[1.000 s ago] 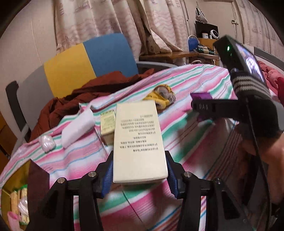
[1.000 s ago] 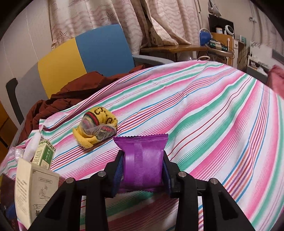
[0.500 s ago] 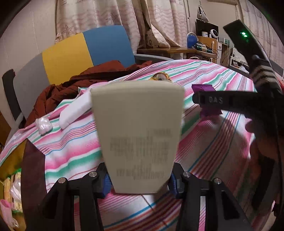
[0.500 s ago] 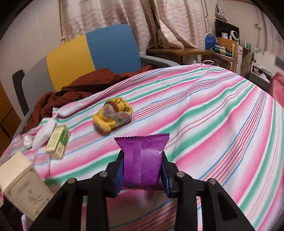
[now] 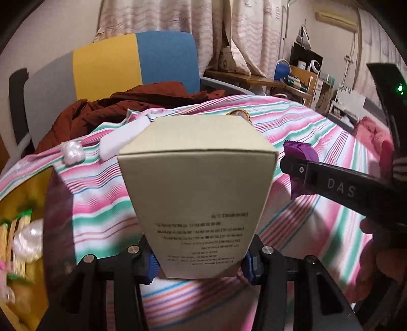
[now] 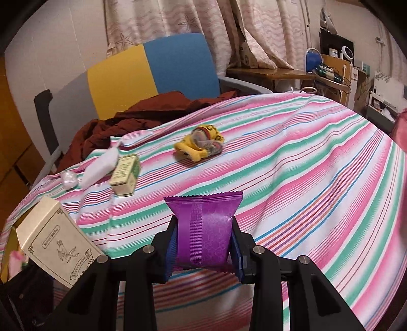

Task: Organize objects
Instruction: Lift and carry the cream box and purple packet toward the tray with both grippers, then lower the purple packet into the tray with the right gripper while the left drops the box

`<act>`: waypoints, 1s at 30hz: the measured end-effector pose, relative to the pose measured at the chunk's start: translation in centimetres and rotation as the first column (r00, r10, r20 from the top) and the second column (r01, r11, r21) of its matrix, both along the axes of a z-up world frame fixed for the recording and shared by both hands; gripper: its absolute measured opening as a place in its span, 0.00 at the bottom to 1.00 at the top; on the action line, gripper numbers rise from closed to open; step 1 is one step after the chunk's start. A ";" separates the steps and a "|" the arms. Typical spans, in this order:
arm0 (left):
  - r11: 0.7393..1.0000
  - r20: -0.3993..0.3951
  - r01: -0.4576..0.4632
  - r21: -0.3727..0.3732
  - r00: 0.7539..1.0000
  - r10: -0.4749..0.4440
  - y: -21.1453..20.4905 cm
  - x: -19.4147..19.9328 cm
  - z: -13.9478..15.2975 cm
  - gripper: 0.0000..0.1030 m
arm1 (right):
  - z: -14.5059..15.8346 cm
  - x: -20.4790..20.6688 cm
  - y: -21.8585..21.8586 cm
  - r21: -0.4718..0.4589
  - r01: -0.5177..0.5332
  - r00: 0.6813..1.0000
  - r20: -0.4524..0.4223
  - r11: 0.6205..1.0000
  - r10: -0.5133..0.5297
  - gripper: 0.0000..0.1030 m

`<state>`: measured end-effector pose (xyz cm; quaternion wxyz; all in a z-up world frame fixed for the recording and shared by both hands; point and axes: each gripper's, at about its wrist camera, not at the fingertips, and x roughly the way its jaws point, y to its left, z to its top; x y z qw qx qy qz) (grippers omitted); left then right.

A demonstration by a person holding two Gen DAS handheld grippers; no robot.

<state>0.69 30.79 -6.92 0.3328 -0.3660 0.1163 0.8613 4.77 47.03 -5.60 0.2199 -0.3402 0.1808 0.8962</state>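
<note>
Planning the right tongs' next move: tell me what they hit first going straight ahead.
Probably the striped tablecloth first. The right tongs, shut on the purple packet, point across bare cloth, passing right of the yellow toy. Depth is uncertain.

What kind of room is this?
Probably a lived-in room at home: patterned curtains hang behind a yellow-and-blue chair, a striped cloth covers the table, and a cluttered wooden desk stands at the back.

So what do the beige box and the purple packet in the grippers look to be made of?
Beige box: matte printed cardboard, judging by its crisp folded edges. Purple packet: glossy plastic or foil film, probably, given its sheen, zigzag-cut edge and ribbed back seam.
</note>
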 end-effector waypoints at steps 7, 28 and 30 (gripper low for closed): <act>0.998 -0.020 0.040 0.051 0.999 -0.039 -2.8 2.3 2.3 0.49 | 1.4 0.3 -2.1 -0.002 -0.045 0.999 -0.025 0.999 0.045 0.35; 0.983 0.036 -0.139 0.117 0.990 0.136 -15.1 2.2 4.2 0.49 | 3.7 -1.2 -12.3 -0.036 -0.298 0.953 -0.070 0.954 0.295 0.35; 0.982 0.050 -0.161 0.102 0.986 0.157 -16.3 1.9 3.8 0.49 | 3.9 -1.3 -13.4 -0.047 -0.329 0.942 -0.079 0.943 0.325 0.35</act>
